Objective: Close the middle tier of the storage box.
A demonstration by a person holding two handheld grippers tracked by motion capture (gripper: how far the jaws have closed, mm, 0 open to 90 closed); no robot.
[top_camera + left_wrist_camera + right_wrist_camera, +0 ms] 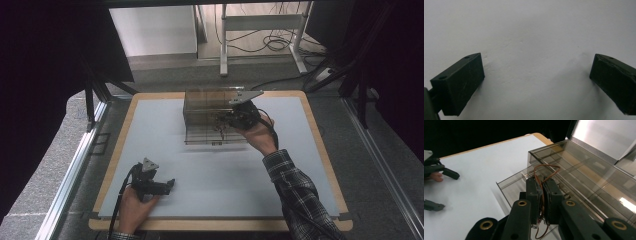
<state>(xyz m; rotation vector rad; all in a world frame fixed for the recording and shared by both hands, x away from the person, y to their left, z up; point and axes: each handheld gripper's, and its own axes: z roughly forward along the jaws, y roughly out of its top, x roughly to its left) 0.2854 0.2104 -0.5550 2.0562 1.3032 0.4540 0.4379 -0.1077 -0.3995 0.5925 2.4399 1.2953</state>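
Right tool [543, 202], jaws pressed together on a loop of thin brown wire [546, 170], held over the pulled-out drawer of a clear smoky plastic drawer box [215, 117] at the far middle of the bench [165, 150]; left tool [162, 187], jaws spread and empty, rests low at the near edge. The springy wire could slip sideways from the pinch or snag on the drawer's front lip when lowered. The right gripper view reveals the wire; the high view gives a mere dark speck.

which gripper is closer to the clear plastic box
Right. The right gripper is at the clear plastic box, over its open drawer, pinching a thin brown wire. The left gripper rests open on the table, apart from it.
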